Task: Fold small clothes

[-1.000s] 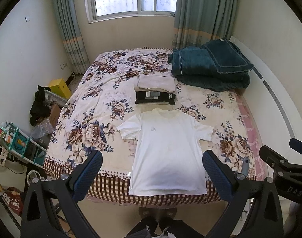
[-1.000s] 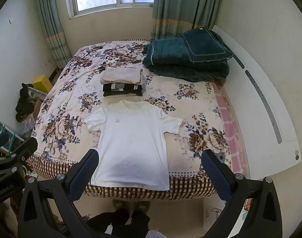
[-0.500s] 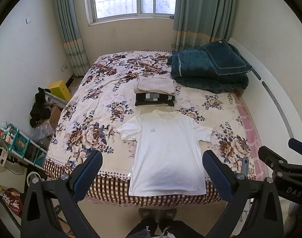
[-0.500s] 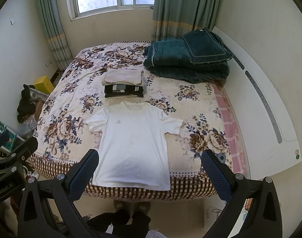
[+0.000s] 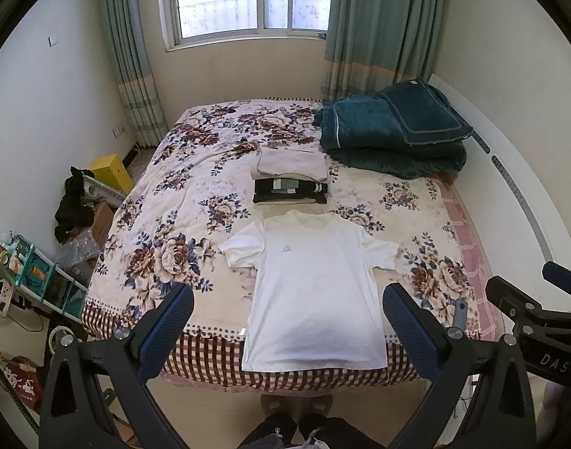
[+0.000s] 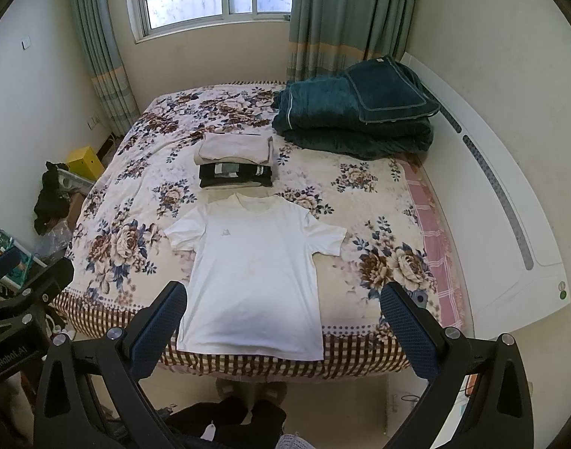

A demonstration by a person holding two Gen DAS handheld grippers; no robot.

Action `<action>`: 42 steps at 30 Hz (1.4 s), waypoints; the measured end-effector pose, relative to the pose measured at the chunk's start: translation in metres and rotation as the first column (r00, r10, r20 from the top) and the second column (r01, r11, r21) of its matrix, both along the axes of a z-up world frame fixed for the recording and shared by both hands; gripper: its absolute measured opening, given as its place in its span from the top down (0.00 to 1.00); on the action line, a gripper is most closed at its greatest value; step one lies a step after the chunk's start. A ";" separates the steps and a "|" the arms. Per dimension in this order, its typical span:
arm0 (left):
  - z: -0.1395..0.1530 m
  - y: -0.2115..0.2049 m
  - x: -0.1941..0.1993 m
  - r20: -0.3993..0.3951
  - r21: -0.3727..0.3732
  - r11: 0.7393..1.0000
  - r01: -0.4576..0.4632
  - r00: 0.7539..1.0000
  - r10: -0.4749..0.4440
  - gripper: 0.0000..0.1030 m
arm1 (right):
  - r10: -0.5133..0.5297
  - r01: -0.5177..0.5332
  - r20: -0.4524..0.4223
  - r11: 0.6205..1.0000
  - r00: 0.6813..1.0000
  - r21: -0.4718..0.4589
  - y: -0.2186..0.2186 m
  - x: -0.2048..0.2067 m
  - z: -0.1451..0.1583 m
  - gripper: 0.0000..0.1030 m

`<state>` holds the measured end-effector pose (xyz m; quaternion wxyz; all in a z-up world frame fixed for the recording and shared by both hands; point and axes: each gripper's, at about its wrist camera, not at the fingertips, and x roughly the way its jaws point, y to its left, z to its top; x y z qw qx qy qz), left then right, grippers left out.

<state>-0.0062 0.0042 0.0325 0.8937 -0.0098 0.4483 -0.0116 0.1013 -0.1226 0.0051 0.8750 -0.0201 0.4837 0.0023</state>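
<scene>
A white T-shirt (image 5: 311, 284) lies flat, front up, on the near edge of the floral bedspread (image 5: 165, 224), hem toward me; it also shows in the right wrist view (image 6: 253, 273). A stack of folded clothes (image 5: 291, 179), beige on top of black, sits just behind its collar, also seen in the right wrist view (image 6: 234, 164). My left gripper (image 5: 287, 307) is open and empty, held high above the shirt's hem. My right gripper (image 6: 283, 305) is open and empty, also held high before the bed's foot.
A folded teal quilt (image 5: 394, 134) lies at the bed's far right. A white headboard panel (image 6: 491, 202) runs along the right. Boxes, a yellow case (image 5: 111, 172) and a shelf rack (image 5: 30, 273) crowd the floor at left. Feet (image 5: 296, 430) stand below.
Both grippers have drifted slightly back and up from the bed, so the shirt sits a little lower in view. Nothing on the bed has moved.
</scene>
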 end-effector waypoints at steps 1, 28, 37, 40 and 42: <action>0.000 0.000 0.000 0.000 0.003 1.000 0.000 1.000 0.000 0.00 | 0.000 0.000 0.001 1.000 1.000 0.001 0.000 -0.001 -0.001 0.00; 0.006 -0.006 0.003 0.011 0.001 1.000 0.001 1.000 -0.001 0.00 | 0.004 -0.004 0.006 1.000 1.000 0.004 0.008 -0.002 0.005 0.00; -0.007 0.004 0.013 0.039 0.017 0.999 -0.027 0.999 0.027 0.00 | -0.005 0.005 0.006 1.000 1.000 0.008 0.010 -0.002 0.003 0.00; -0.026 0.011 0.027 0.084 0.063 0.996 -0.065 0.995 0.060 0.00 | -0.032 0.032 0.002 0.999 0.999 0.016 0.013 0.013 -0.001 0.00; -0.047 0.012 0.043 0.094 0.102 0.992 -0.071 0.994 0.061 0.00 | -0.058 0.058 0.000 0.998 0.998 0.021 0.014 0.029 -0.017 0.00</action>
